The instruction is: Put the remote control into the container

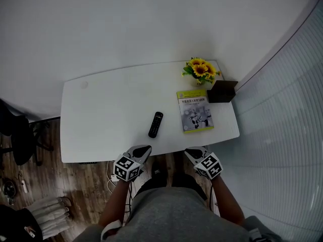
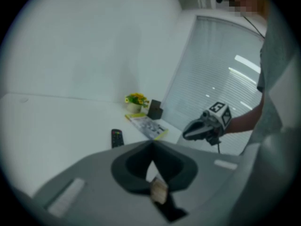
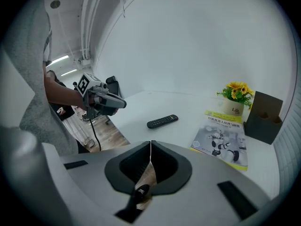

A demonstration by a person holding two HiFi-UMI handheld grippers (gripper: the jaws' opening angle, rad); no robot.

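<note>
Table: white | remote control: black | booklet: grey-white cover, yellow border | flowers: yellow blooms, green leaves | container: dark brown | left gripper, right gripper: grey shells, cubes patterned in black-and-white squares | floor: brown wood grain

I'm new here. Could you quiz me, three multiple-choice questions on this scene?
1. Where is the remote control? A. on the table, left of the booklet B. on the booklet C. in a drawer
2. What colour are the flowers? A. red B. yellow C. blue
3. How do the left gripper and right gripper stand? A. wide open B. clamping the remote control C. shut, empty
Answers: A, it lies on the table; B, yellow blooms; C, each gripper view shows jaws together, nothing between.
</note>
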